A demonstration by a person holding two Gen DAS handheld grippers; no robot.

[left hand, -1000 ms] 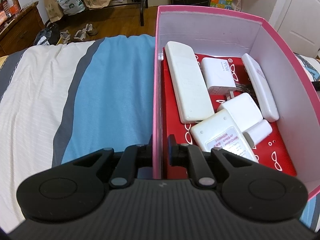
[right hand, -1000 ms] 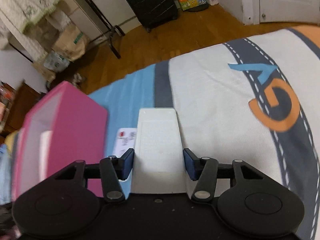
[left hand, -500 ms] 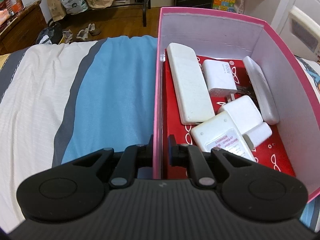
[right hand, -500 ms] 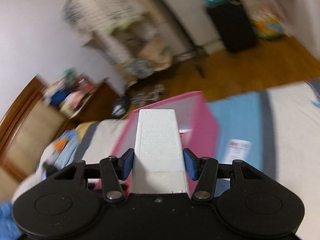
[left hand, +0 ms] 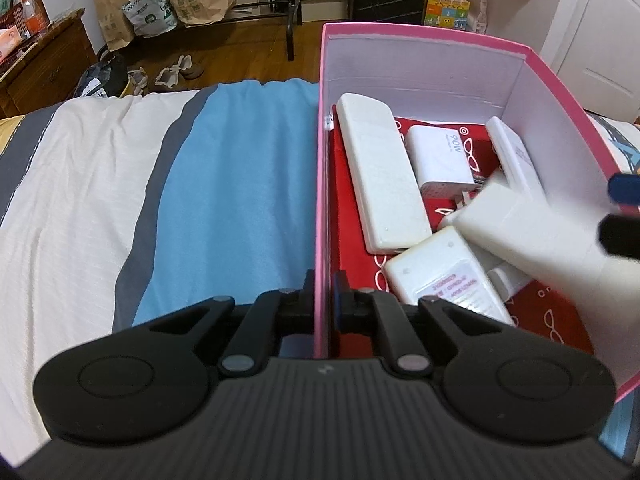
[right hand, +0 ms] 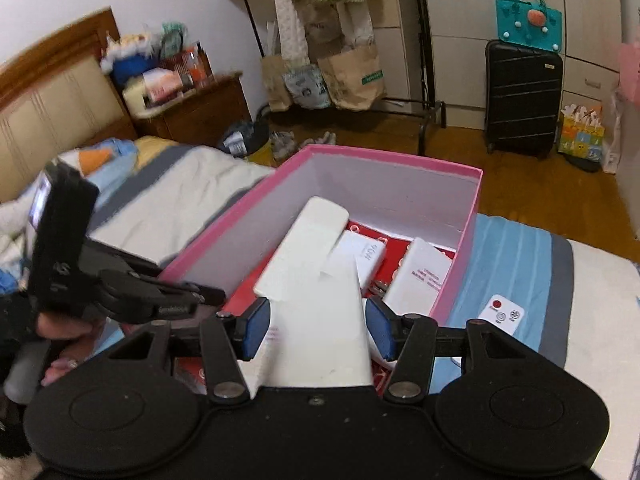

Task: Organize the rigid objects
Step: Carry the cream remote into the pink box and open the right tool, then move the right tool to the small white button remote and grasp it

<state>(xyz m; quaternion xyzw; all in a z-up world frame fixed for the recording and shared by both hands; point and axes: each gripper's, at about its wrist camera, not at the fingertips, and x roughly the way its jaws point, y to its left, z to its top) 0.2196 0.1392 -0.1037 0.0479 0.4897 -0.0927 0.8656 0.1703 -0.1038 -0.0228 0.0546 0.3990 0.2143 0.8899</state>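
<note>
Your left gripper [left hand: 323,300] is pinched shut on the near end of the pink box's [left hand: 424,32] left wall, one finger outside and one inside. Your right gripper [right hand: 316,322] holds a long white remote [right hand: 324,328] between its blue pads, jaws set to its width, and the remote reaches in over the box's right rim, above what already lies inside. On the box's red floor, a long white slab [left hand: 380,172] runs along the left wall, a white charger marked 90W [left hand: 442,156] sits toward the far wall, another white remote [left hand: 516,156] lies by the right wall, and a white adapter with a label [left hand: 444,276] sits nearest you. Outside the box, a small white remote with a red button [right hand: 502,314] lies on the bed's [left hand: 240,184] blue stripe, just beside the box's right wall.
</note>
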